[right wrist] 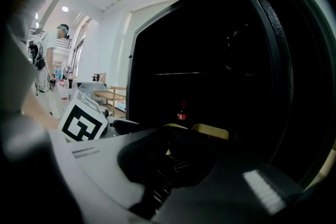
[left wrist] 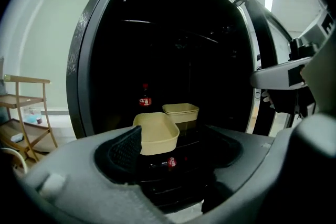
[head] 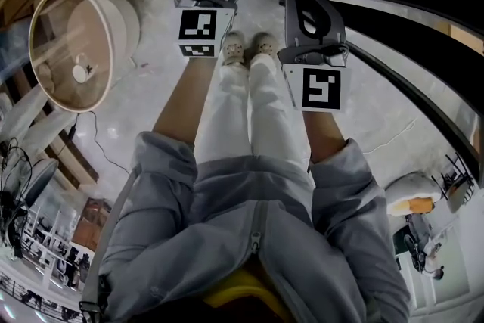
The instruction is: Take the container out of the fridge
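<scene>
Inside the open fridge (left wrist: 86, 60), the nearer beige container (left wrist: 157, 134) sits untouched on a shelf, framed by the left tongs (left wrist: 176, 153), jaws parted; the right tongs (right wrist: 168, 160) look closed, empty. Reach phase, I judge: next push forward to straddle its rim, then clamp

support: fridge shelf (left wrist: 181, 147) | on it: near container (left wrist: 156, 134), far container (left wrist: 181, 112) just behind | at back: upright bottle (left wrist: 145, 96)

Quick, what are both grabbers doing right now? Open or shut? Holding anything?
Left gripper: open, holding nothing; the nearer container sits beyond its jaws.
Right gripper: jaws look shut, holding nothing.
</scene>
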